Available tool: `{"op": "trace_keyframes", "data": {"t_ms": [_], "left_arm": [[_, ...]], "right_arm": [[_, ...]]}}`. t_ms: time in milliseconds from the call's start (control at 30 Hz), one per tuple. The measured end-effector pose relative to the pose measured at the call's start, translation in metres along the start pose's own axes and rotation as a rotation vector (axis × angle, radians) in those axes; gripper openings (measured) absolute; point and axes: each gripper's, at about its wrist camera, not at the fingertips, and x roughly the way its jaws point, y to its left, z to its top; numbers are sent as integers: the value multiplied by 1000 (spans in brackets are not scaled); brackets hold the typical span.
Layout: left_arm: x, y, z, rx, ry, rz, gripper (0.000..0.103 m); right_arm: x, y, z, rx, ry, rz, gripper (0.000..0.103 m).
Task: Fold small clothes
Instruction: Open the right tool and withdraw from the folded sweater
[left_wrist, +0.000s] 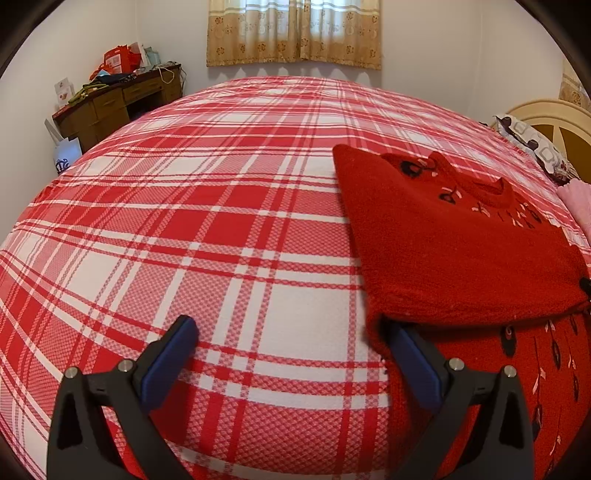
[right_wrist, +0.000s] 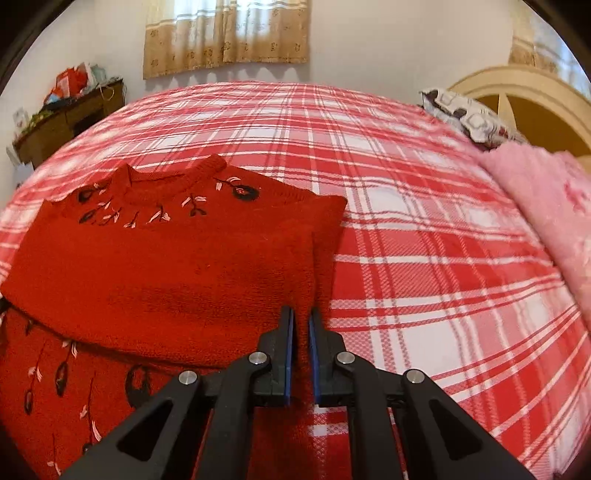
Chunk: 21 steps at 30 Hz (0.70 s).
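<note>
Big picture first: one bed (left_wrist: 207, 206) under a red-and-white plaid cover fills both views, and there is a wide run of bare plaid on the left side in the left wrist view, open all the way to the far edge beneath the one curtained window (left_wrist: 293, 33). In the right wrist view more bare plaid lies between the jumper and a pink blanket (right_wrist: 546, 206) bunched along the right edge, close to the cream headboard (right_wrist: 517, 96). One patterned pillow (right_wrist: 469, 114) sits against that headboard. One wooden desk (left_wrist: 110, 107), heaped with bags and boxes, stands in the far left corner, well apart from the action.

Now the task's thing: one red jumper (left_wrist: 454, 254) with embroidered flowers lies flat on the cover, its sleeves folded across the chest, neckline pointing towards the far wall. Its left edge runs straight down the plaid.

The left gripper (left_wrist: 291, 354) tilts down over the bed, jaws spread wide; one pad sits right at the jumper's near left corner, the other over bare plaid, though whether that pad touches the knit is hard to judge. The right gripper (right_wrist: 301, 328) also angles downward, jaws pressed together, pinching the jumper's right edge.
</note>
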Motion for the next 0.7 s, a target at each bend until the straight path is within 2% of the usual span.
{"op": "trace_keyframes", "data": {"t_ms": [100,400,433,467,500,567,700], "left_arm": [[-2,1,-1,-7,-5,-13,103],[-4,1,-2,1,-4,-8,103],[-7,2,-2,-2,-3,-11,103],[-11,5,-4,-9,6,-15,103],[-15,6,-6,-13,10,-8,103],[-25,9,-11,-7,-2,17,103],[-49,13,-12,15,-57,28,103]], "right_arm": [[-3,-5,-2,20,-19,9,6],[4,-12,-4,52,16,26,9],[2,-13,-4,47,14,31,12],[-1,-13,-4,41,5,24,21],[-6,-12,-4,31,-8,13,37],[-14,-11,-3,25,-35,19,54],[-34,3,3,2,-115,42,54]]}}
